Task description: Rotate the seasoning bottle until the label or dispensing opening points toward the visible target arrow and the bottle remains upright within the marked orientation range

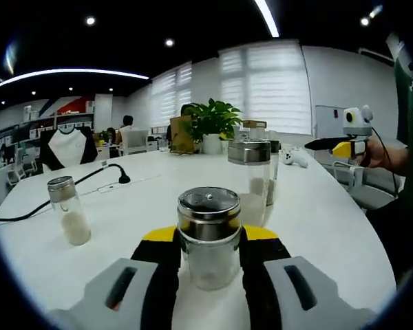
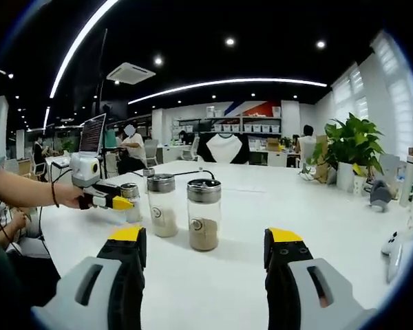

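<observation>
Two jaws of the left gripper (image 1: pixel 209 275) clamp a seasoning bottle (image 1: pixel 208 237) at lower centre of the left gripper view, upright on the white table (image 1: pixel 316 213). Low in the right gripper view, the right gripper (image 2: pixel 205 256) stands apart, holding nothing, two more bottles (image 2: pixel 204 214) mid-frame beyond it.

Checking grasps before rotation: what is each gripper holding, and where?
Left gripper clamps a seasoning bottle by its glass body. Right gripper holds nothing.
</observation>
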